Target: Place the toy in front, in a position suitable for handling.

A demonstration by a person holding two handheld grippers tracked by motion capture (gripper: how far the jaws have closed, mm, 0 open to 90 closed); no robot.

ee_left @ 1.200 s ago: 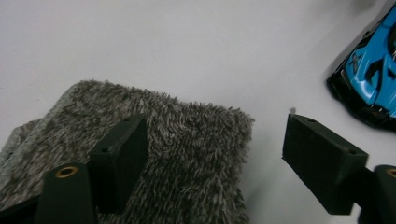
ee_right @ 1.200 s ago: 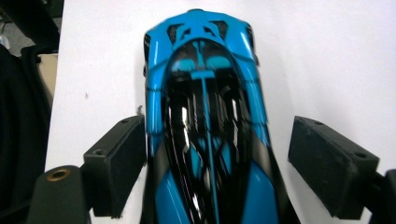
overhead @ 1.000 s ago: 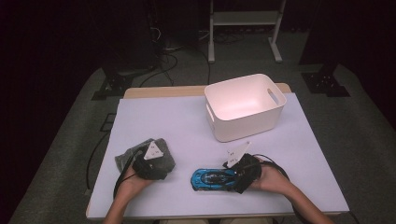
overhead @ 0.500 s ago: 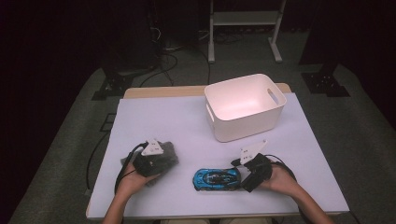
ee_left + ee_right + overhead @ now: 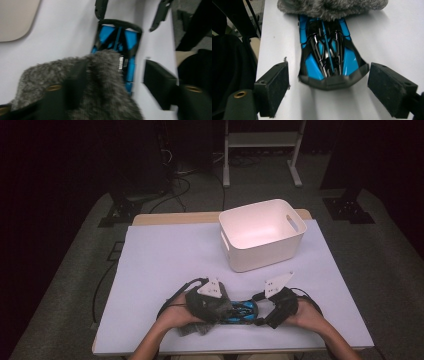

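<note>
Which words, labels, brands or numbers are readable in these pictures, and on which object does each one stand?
No text can be read.
Small pale sticker on the blue toy car: its print is blurred, not legible.
White bin, grey furry cloth, table cover: no lettering visible.

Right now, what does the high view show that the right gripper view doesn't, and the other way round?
High view: the white bin standing at the far right of the table, empty inside. Right gripper view: a close look at the right gripper, its jaws open and flanking the car's near end. Both: the blue toy car lying on the table, with the grey furry cloth over its other end.
</note>
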